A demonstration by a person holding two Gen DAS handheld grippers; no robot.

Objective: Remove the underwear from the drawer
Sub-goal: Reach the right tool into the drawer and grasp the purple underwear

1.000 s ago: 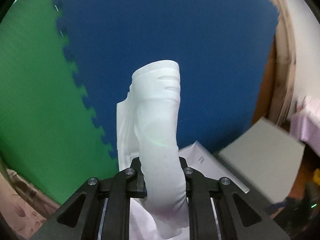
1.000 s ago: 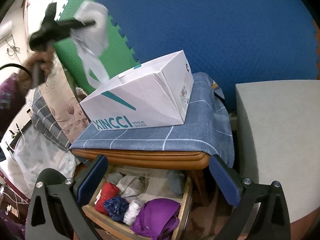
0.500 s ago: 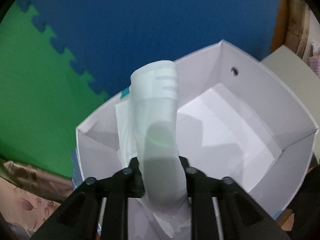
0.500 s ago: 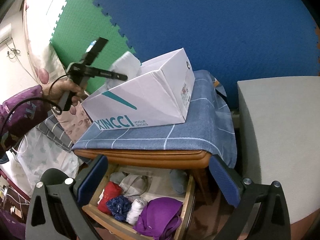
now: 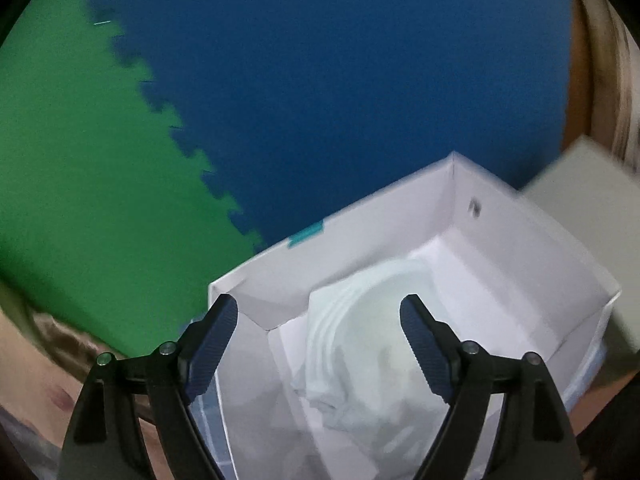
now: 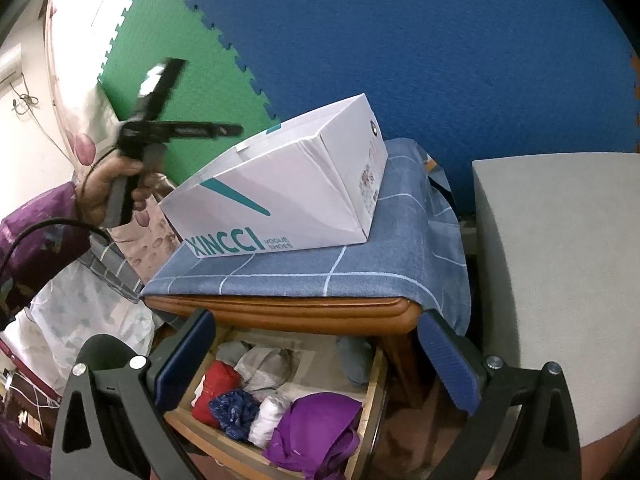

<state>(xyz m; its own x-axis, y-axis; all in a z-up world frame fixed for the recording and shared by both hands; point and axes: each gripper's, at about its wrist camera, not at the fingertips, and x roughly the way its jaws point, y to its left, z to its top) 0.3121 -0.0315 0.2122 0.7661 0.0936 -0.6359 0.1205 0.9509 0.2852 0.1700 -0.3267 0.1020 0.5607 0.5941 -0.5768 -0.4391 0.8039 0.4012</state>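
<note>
White underwear (image 5: 360,344) lies inside the open white shoe box (image 5: 520,248). My left gripper (image 5: 318,316) is open above the box's near end, apart from the cloth; it also shows in the right wrist view (image 6: 224,130), left of the box (image 6: 288,200). My right gripper (image 6: 316,340) is open and empty above the open wooden drawer (image 6: 368,412). The drawer holds a purple garment (image 6: 320,428), a white roll (image 6: 270,416), a dark blue piece (image 6: 234,408), a red piece (image 6: 214,388) and grey pieces (image 6: 256,364).
The box stands on a blue checked cloth (image 6: 400,256) over the wooden nightstand (image 6: 280,308). A grey block (image 6: 560,280) stands at the right. Blue and green foam mats (image 6: 400,40) cover the wall behind. Bedding (image 6: 80,312) lies at the left.
My left gripper opened and let go of the white underwear, which now lies in the box. The gripper drew back from it. The right gripper has hardly moved.
</note>
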